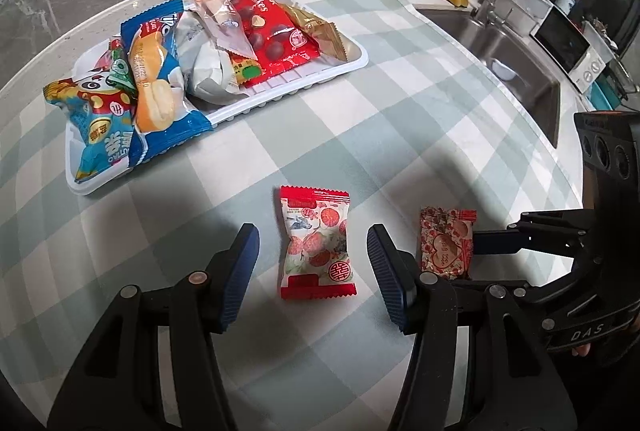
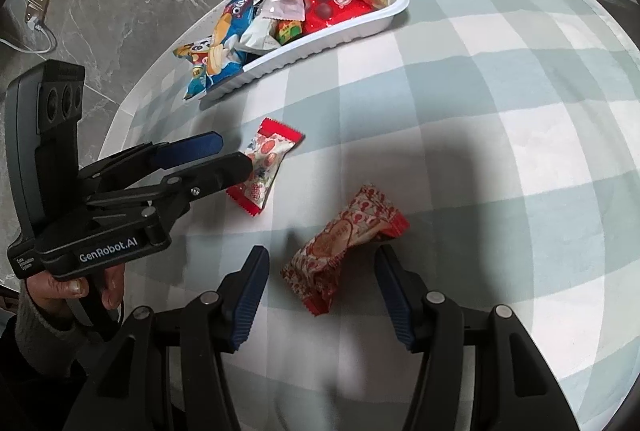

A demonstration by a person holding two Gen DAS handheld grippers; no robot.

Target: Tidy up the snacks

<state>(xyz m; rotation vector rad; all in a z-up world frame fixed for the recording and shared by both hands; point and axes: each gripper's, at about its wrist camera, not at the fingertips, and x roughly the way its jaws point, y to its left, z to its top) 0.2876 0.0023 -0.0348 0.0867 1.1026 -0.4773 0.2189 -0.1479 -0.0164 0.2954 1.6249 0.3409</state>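
Observation:
A red-edged snack packet with fruit print (image 1: 317, 243) lies flat on the checked tablecloth between the open fingers of my left gripper (image 1: 312, 263). It also shows in the right wrist view (image 2: 266, 163), with the left gripper (image 2: 228, 153) around its near end. A red heart-print packet (image 2: 344, 245) lies between the open fingers of my right gripper (image 2: 320, 291); it also shows in the left wrist view (image 1: 446, 243). Neither packet is gripped. A white tray (image 1: 316, 81) at the far left holds several snack bags.
The tray (image 2: 396, 7) sits near the round table's far edge. A steel sink (image 1: 516, 59) with a tap, a microwave (image 1: 568, 47) and bottles stand on the counter at the right. Grey marble floor lies beyond the table edge.

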